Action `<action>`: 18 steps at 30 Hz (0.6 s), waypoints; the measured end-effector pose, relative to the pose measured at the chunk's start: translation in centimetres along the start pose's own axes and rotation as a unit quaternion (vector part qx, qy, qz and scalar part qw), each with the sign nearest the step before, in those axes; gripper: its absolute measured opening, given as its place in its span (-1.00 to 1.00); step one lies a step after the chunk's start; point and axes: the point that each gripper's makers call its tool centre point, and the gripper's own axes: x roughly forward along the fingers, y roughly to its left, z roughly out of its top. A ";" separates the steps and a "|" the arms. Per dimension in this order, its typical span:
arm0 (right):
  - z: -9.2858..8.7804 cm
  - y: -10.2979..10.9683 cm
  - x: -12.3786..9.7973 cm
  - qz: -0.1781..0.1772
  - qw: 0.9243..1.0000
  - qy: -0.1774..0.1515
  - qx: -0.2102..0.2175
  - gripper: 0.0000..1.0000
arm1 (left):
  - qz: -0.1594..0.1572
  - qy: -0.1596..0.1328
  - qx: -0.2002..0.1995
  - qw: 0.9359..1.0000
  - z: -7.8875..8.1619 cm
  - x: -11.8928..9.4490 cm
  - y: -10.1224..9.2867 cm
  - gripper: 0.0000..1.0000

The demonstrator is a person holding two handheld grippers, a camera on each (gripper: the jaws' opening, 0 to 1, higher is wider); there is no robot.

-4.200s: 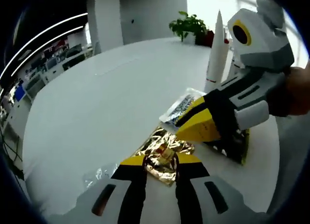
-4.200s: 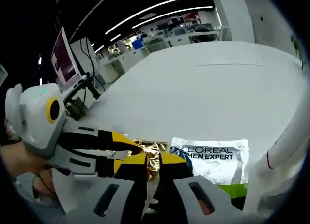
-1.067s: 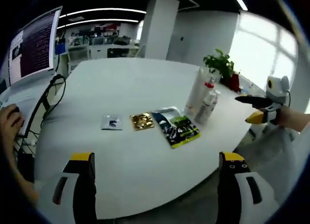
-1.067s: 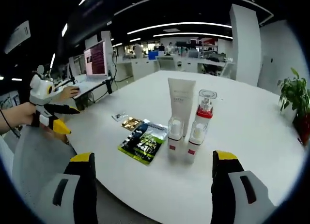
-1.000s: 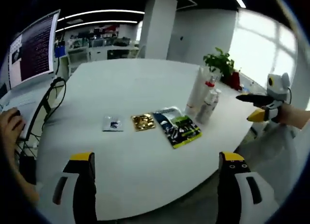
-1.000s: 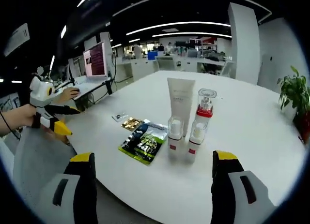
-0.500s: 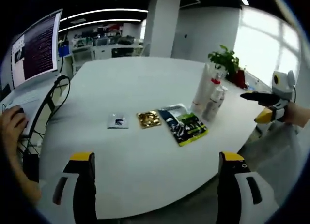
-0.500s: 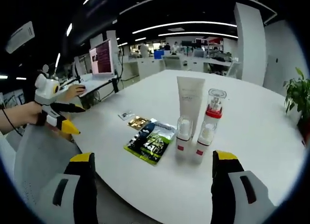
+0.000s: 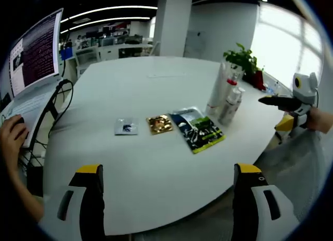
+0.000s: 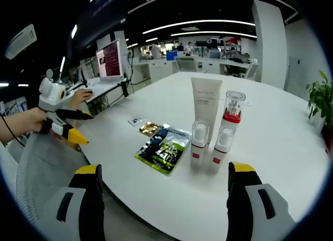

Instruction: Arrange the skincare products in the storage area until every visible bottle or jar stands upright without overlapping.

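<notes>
Jaws spread wide on both: left hand-held gripper [image 9: 165, 199] and right hand-held gripper [image 10: 162, 199] are held back off the tabletop [image 10: 270, 142], nothing gripped. Sachets [image 10: 162, 147] are laid flat in a row, not overlapping. Just beside them, bottles [image 10: 200, 142] and a tube [image 10: 206, 112] are seen upright, clustered together.
</notes>
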 end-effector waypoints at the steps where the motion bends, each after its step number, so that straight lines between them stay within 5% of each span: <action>1: 0.0 0.0 0.0 0.000 1.000 0.000 0.002 0.99 | -0.001 0.004 0.002 1.000 -0.1 0.1 0.1 0.92; 18: -0.3 -1.0 -0.1 -0.019 1.000 0.006 0.013 0.97 | -0.016 0.050 0.065 0.997 1.8 3.8 1.4 0.80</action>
